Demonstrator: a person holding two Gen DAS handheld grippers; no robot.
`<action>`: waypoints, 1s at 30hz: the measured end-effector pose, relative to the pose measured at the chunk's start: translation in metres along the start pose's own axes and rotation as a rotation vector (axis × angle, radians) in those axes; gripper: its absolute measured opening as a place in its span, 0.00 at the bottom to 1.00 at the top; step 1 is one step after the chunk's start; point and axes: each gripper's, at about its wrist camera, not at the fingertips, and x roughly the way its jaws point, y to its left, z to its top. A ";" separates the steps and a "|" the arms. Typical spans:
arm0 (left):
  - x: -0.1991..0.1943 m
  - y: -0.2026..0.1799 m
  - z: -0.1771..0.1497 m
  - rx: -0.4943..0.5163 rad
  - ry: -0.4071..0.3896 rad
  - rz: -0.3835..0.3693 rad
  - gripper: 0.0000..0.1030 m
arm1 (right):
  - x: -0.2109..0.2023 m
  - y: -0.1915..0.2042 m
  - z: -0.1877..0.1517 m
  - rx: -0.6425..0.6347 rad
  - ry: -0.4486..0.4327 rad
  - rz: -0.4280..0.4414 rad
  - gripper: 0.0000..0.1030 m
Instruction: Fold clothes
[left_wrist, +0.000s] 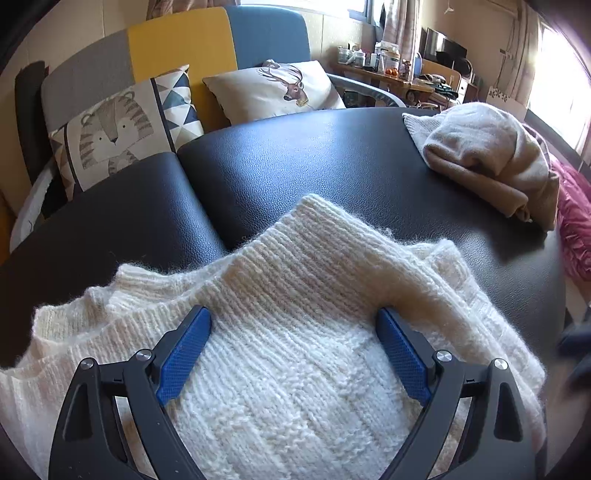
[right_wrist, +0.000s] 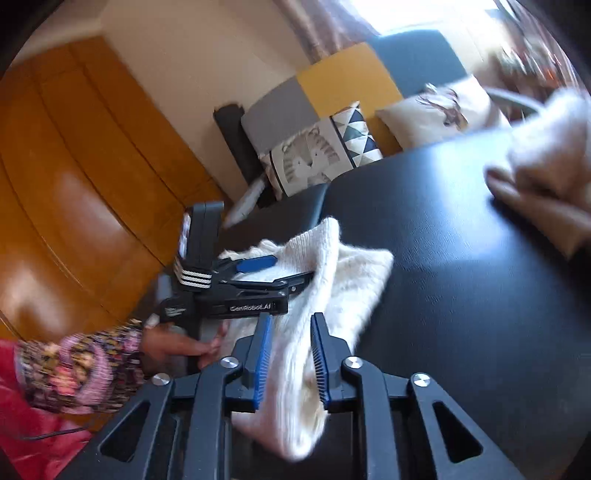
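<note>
A cream knitted sweater (left_wrist: 295, 258) lies bunched on the black padded table (left_wrist: 332, 166). My left gripper (left_wrist: 293, 314) is open wide right over it, its blue pads (left_wrist: 184, 350) resting on the knit at either side. In the right wrist view my right gripper (right_wrist: 291, 319) is shut on a fold of the same sweater (right_wrist: 362, 280), and the cloth runs up between its pads (right_wrist: 262, 354). The left gripper (right_wrist: 291, 267) shows there too, lying across the sweater's left part, held by a hand in a patterned sleeve (right_wrist: 81, 365).
A folded beige sweater (left_wrist: 487, 155) sits at the table's far right. Behind the table stands a grey, yellow and blue sofa with a tiger cushion (left_wrist: 110, 125) and a deer cushion (left_wrist: 280, 88). Wooden doors (right_wrist: 74, 184) are at the left.
</note>
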 end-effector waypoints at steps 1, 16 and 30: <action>0.000 0.001 0.000 -0.005 -0.001 -0.008 0.90 | 0.013 0.008 0.002 -0.036 0.028 -0.006 0.18; -0.019 0.010 -0.001 -0.071 -0.013 -0.038 0.91 | 0.031 -0.003 0.014 -0.005 0.040 -0.167 0.13; -0.088 0.100 -0.089 -0.318 -0.072 0.289 0.91 | 0.139 0.019 0.066 -0.252 0.145 -0.403 0.15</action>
